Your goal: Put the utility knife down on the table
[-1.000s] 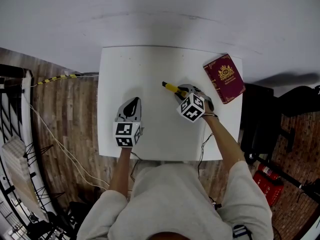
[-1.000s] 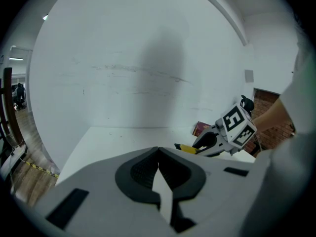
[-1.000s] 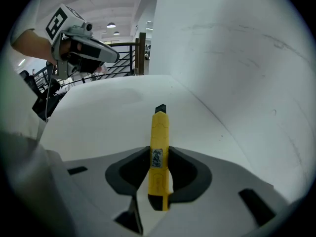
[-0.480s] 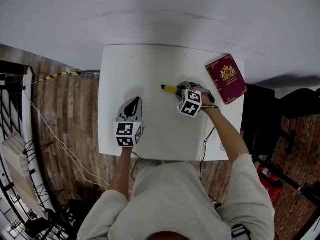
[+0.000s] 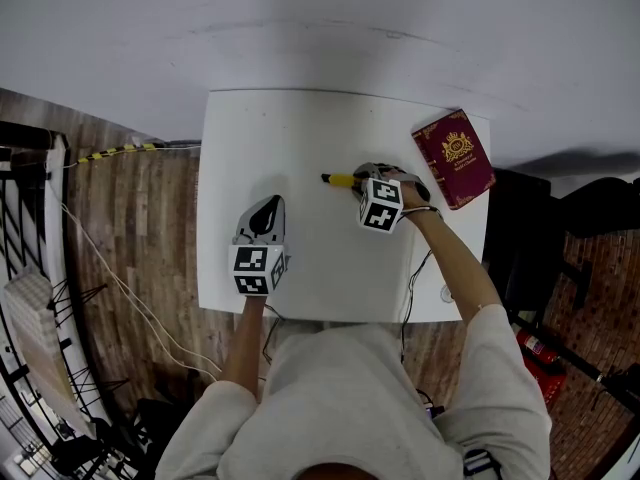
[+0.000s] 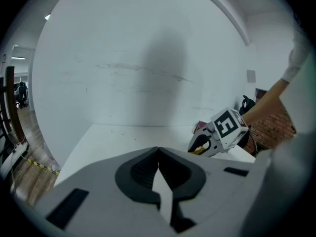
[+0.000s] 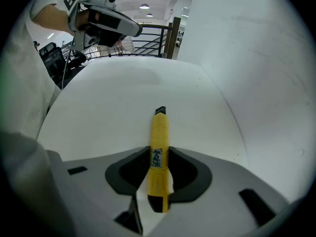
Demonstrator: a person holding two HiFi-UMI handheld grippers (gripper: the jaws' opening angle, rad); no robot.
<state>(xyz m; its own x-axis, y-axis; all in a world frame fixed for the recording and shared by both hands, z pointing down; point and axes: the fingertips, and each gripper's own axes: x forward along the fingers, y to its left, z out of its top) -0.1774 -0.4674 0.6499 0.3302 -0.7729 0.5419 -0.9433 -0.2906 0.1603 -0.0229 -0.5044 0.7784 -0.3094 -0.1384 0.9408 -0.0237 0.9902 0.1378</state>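
Observation:
A yellow utility knife (image 7: 159, 147) with a black tip sits between the pads of my right gripper (image 7: 159, 156), which is shut on its body. In the head view the knife (image 5: 340, 179) sticks out to the left of the right gripper (image 5: 364, 181), low over the white table (image 5: 300, 128) near its middle. My left gripper (image 5: 265, 210) rests at the table's front left, shut with nothing in it; its fingertips meet in the left gripper view (image 6: 158, 150). That view also shows the right gripper (image 6: 205, 144) off to the right.
A dark red book (image 5: 452, 158) with gold print lies at the table's far right corner. A white wall stands behind the table. Wooden floor with cables and a railing lies to the left; a dark chair stands to the right.
The right gripper has rolled a little about its own axis with the knife still in it, barely shifting. The left gripper has stayed where it was.

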